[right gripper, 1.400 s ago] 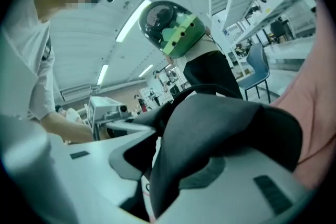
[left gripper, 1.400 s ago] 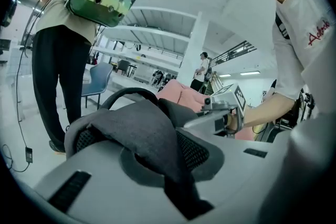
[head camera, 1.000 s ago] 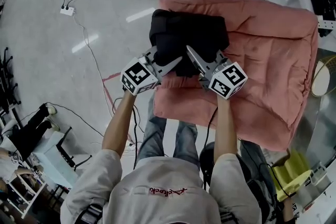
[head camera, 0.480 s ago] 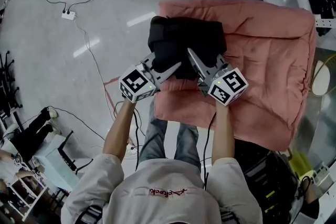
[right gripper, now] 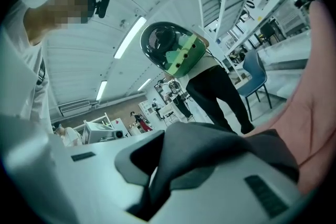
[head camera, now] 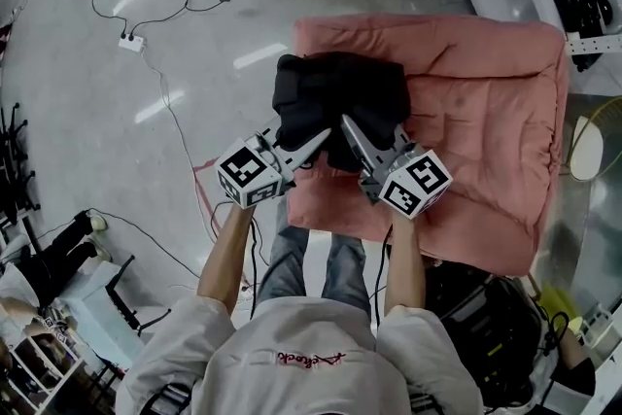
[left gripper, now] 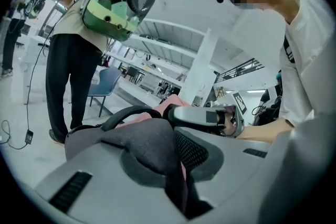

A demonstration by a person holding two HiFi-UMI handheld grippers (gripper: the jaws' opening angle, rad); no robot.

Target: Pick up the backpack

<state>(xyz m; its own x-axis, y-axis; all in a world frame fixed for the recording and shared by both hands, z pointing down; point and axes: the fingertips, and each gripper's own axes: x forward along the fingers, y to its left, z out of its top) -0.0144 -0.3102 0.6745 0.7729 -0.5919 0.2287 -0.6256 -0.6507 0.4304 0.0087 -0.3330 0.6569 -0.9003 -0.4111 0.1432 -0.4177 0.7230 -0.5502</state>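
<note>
Left tool (head camera: 313,141) is clenched on a fold of the dark grey backpack (head camera: 335,92). The right tool (head camera: 352,133), whose jaws have just been closing, pinches a similar fold between them. Both bare forearms reach straight ahead, with the tools near level and angled inward to a V at the bag's near edge. The backpack is soft, slumped woven cloth with a mesh panel and a curved handle, over the left half of a pink quilted pad (head camera: 486,112). Beyond is glossy grey floor (head camera: 146,112).
</note>
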